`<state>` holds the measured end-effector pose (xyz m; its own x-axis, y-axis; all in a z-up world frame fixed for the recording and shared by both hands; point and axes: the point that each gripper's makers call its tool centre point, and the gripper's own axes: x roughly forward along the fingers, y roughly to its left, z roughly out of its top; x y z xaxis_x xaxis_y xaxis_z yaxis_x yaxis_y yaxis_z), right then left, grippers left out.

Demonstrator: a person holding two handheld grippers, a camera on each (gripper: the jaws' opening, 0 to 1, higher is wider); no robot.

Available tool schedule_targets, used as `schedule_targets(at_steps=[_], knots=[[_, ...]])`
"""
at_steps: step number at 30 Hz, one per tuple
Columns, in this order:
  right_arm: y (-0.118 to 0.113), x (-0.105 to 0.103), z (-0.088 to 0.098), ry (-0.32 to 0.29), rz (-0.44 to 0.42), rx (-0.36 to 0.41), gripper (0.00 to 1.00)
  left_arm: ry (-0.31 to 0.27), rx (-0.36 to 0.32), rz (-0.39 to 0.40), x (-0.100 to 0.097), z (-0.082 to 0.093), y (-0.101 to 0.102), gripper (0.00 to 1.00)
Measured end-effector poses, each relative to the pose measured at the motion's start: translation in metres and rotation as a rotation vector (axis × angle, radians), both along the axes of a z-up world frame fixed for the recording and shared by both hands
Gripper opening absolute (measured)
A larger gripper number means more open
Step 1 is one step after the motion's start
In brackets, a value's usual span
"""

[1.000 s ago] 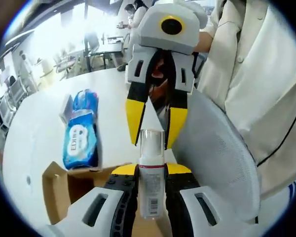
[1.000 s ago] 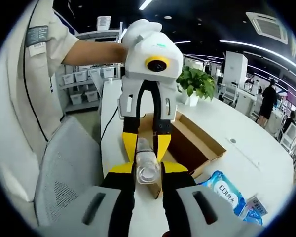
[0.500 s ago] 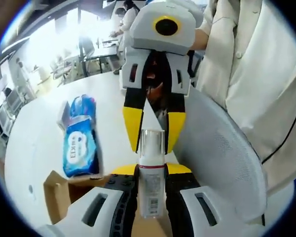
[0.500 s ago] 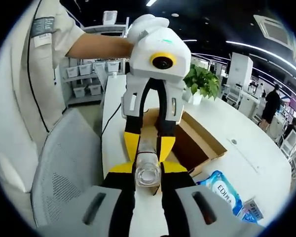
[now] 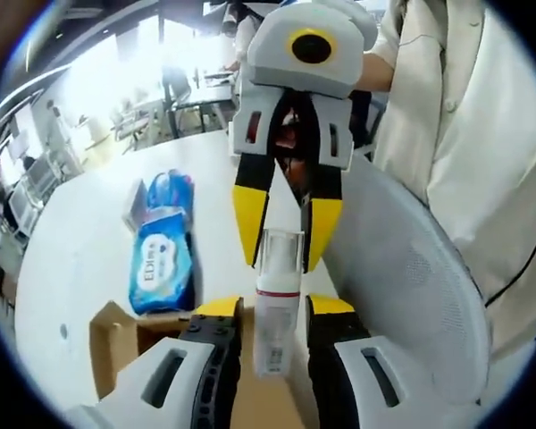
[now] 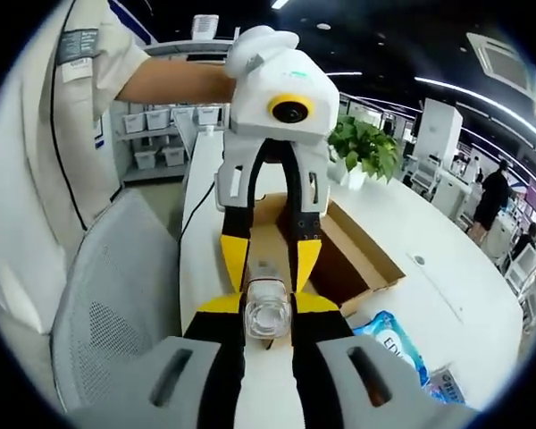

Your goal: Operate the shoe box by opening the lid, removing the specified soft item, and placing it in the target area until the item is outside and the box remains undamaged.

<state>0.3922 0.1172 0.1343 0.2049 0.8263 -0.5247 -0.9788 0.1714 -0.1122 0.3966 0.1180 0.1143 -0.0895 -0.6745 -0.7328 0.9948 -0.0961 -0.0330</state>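
Left gripper view: left tongs point(image 5: 268, 308) now slack around bottle point(image 5: 275, 308), before clamped.

— How is the light behaving in the left gripper view?
— Daylight is flooding in at the upper left, washing out the windows point(image 5: 116, 71) and glaring off the white table point(image 5: 80, 259).
— And the right gripper view?
— Ceiling strip lights point(image 6: 464, 89) are glowing against a dark upper frame. Edges are bending and softening in both views.
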Motion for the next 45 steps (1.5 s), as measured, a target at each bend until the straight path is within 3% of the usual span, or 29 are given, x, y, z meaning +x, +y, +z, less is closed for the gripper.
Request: schedule_targets(at_steps=[11, 20, 27, 34, 45], knots=[[-0.017, 0.011, 0.002, -0.021, -0.004, -0.027, 0.15, 0.001, -0.054, 0.144, 0.009, -0.002, 0.01, 0.42], [-0.039, 0.023, 0.009, -0.043, -0.006, -0.06, 0.15, 0.013, -0.152, 0.314, 0.019, 0.006, 0.012, 0.63], [-0.062, 0.048, 0.014, -0.082, 0.0, -0.125, 0.16, -0.011, -0.181, 0.424, 0.029, 0.006, 0.018, 0.76], [-0.078, 0.08, 0.016, -0.122, 0.023, -0.202, 0.16, -0.035, -0.22, 0.512, 0.036, 0.009, 0.027, 0.81], [-0.091, 0.132, 0.013, -0.145, 0.056, -0.305, 0.16, -0.044, -0.221, 0.63, 0.039, 0.011, 0.056, 0.9]])
